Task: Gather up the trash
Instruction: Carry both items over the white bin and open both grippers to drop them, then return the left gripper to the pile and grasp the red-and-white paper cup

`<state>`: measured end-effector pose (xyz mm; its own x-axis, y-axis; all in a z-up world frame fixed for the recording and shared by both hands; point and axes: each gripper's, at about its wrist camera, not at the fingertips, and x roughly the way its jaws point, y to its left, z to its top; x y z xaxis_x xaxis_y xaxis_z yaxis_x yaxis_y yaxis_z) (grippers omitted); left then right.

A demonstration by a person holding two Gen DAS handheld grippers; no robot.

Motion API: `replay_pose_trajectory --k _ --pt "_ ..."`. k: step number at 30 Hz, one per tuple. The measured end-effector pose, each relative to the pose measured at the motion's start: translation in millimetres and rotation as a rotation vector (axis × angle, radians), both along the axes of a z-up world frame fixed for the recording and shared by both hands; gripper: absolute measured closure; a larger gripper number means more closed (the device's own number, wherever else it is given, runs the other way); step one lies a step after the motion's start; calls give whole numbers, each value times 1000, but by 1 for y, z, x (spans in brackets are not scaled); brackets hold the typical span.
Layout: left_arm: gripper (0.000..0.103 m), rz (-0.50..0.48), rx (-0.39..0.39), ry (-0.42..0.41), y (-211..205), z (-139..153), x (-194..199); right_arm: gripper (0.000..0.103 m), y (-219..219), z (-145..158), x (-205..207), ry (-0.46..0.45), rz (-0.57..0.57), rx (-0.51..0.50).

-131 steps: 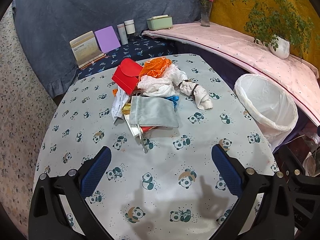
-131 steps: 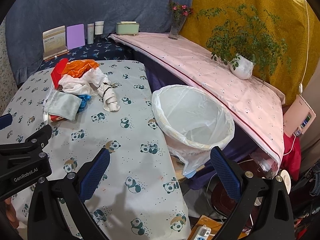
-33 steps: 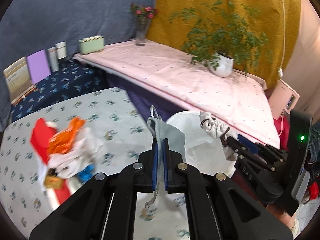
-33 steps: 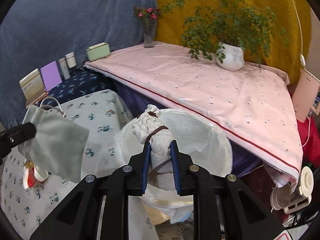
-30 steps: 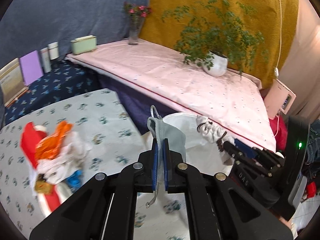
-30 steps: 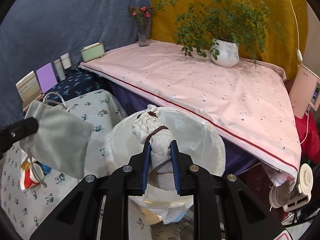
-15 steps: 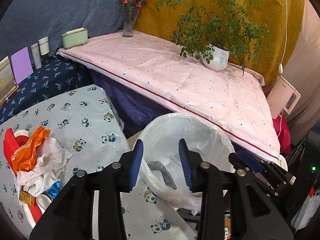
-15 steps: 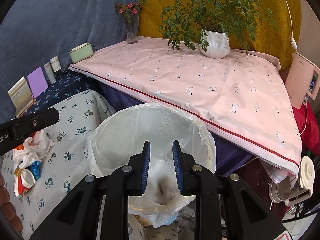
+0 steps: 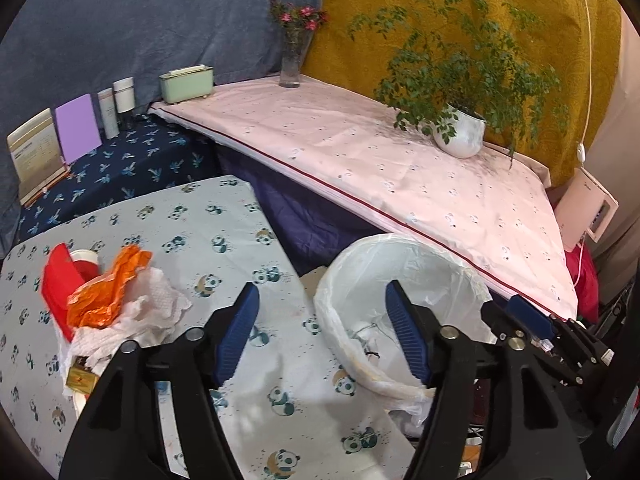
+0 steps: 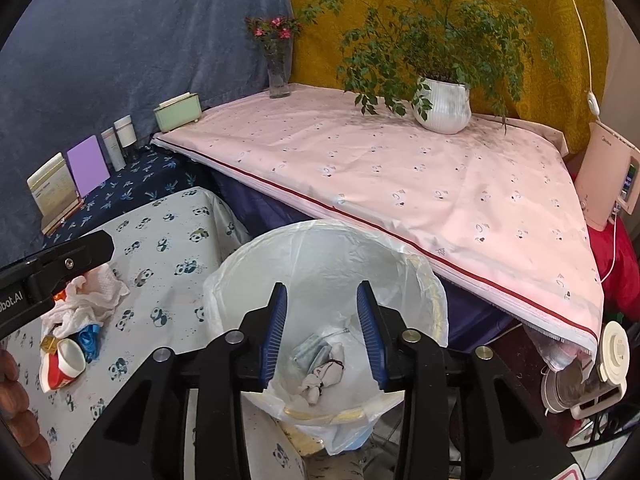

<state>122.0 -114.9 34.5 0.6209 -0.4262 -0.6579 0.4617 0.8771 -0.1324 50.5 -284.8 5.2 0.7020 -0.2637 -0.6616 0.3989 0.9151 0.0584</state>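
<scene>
A white-lined trash bin (image 10: pixel 420 280) stands beside the panda-cloth table (image 10: pixel 172 248). A grey pouch (image 10: pixel 312 354) and a tied herringbone cloth (image 10: pixel 324 378) lie at its bottom. My right gripper (image 10: pixel 322 328) is open and empty right above the bin. My left gripper (image 9: pixel 322 332) is open and empty over the table edge, next to the bin (image 9: pixel 448 264). A trash pile stays on the table: orange wrapper (image 9: pixel 108 292), white paper towel (image 9: pixel 140 316), red box (image 9: pixel 58 284), gold piece (image 9: pixel 82 378), and a cup (image 10: pixel 66 362).
A pink-covered shelf (image 9: pixel 380 152) carries a potted plant (image 9: pixel 460 136), a flower vase (image 9: pixel 292 56) and a green box (image 9: pixel 186 82). Books and bottles (image 9: pixel 76 128) stand on the dark blue ledge. A pink appliance (image 10: pixel 612 176) sits at the right.
Both grippers opened over the bin. The grey pouch dropped from the left one and the herringbone cloth from the right; both now lie in the bin. The left gripper has opened wider since.
</scene>
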Motion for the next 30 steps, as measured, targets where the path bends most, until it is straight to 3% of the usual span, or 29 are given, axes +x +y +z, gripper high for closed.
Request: replay_pose_trajectory --k 4,8,9,18,30 --pt "22 65 7 -4 22 0 -3 61 13 5 0 -10 19 -1" --pt "17 132 26 15 49 -5 -5 56 28 9 1 -20 41 -3" --pt "11 147 27 20 55 -6 -5 55 31 10 1 -21 47 -2" --pt "10 293 63 84 114 -28 -8 46 67 11 5 -22 103 6" --pt "10 451 73 212 179 -81 -9 38 118 -5 14 9 189 27"
